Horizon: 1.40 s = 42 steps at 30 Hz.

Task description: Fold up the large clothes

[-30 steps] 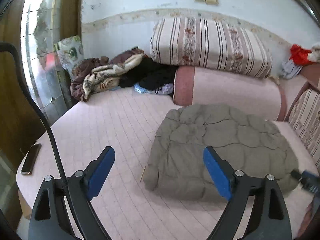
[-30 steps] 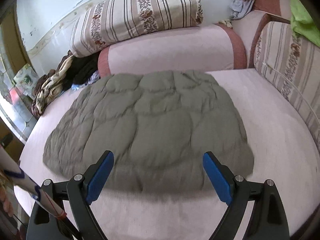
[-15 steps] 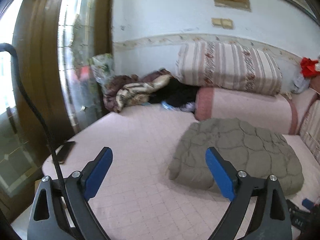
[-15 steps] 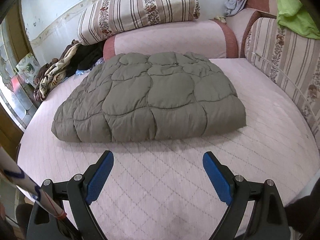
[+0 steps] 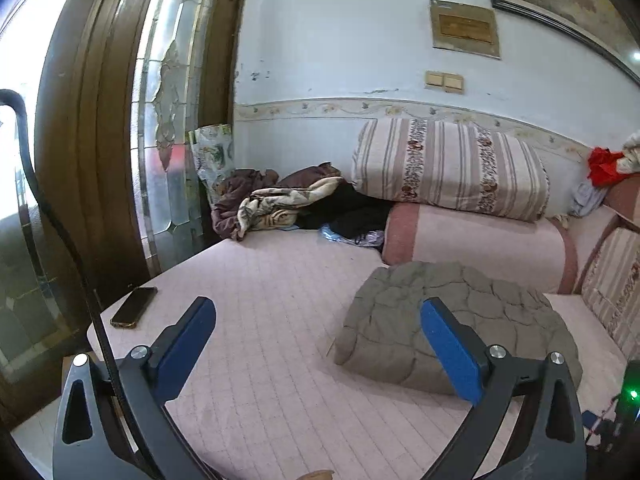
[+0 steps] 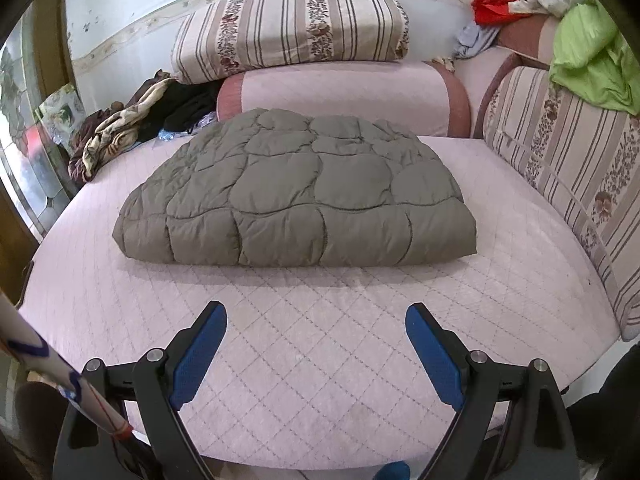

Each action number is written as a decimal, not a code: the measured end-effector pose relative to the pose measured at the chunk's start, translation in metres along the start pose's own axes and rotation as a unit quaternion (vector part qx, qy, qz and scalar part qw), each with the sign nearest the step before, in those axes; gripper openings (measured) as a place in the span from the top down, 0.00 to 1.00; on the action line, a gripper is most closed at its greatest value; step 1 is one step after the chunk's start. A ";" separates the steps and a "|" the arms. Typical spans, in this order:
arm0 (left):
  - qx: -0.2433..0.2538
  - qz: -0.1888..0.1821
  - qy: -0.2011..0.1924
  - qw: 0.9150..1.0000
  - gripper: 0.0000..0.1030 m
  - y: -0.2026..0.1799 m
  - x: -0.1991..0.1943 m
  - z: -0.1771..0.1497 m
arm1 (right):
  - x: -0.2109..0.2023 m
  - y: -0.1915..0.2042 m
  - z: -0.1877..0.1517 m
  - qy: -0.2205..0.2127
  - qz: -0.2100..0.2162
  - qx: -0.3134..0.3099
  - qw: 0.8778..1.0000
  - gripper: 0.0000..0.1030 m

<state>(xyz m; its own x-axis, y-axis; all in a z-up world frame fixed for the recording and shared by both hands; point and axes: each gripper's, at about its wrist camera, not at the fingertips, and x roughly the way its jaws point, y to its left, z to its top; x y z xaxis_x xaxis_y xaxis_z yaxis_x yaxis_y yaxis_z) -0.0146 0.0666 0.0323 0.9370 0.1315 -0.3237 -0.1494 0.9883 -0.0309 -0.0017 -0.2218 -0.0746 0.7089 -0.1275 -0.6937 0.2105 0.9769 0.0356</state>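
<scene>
A grey-green quilted padded garment (image 6: 296,196) lies folded into a thick flat bundle on the pink quilted bed (image 6: 320,360). It also shows in the left wrist view (image 5: 452,316), to the right of centre. My left gripper (image 5: 316,340) is open and empty, held above the bed's near left part, short of the garment. My right gripper (image 6: 316,352) is open and empty, over the bare bed in front of the garment's near edge, well apart from it.
A phone (image 5: 134,312) lies near the bed's left edge. A pile of loose clothes (image 5: 280,204) sits at the back left. A striped folded quilt (image 6: 292,28) rests on a pink bolster (image 6: 344,96). A striped cushion (image 6: 560,172) and green cloth (image 6: 588,56) line the right side.
Both grippers have drawn back from the folded garment toward the bed's near edge. The garment now lies farther from both and stays still.
</scene>
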 end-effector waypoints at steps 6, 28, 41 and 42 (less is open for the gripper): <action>0.043 -0.025 0.026 0.998 0.01 -0.018 -0.001 -0.010 | -0.004 0.006 -0.003 -0.002 -0.006 -0.011 1.000 0.09; 0.062 -0.048 0.045 0.996 0.00 -0.033 0.001 -0.027 | -0.004 0.001 -0.009 -0.010 -0.065 -0.021 0.998 0.09; 0.080 -0.036 0.109 0.990 0.00 -0.045 0.030 -0.053 | 0.004 -0.004 -0.014 0.000 -0.096 -0.030 0.995 0.09; 0.082 -0.035 0.113 0.990 0.00 -0.046 0.032 -0.055 | 0.005 -0.005 -0.015 0.002 -0.098 -0.029 0.995 0.09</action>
<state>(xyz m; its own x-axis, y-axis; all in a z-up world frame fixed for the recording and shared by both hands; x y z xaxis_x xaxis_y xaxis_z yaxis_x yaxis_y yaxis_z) 0.0044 0.0214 -0.0285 0.8456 0.0605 -0.5304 -0.0164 0.9960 0.0874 -0.0090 -0.2248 -0.0888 0.6556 -0.3169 -0.6854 0.3061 0.9413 -0.1424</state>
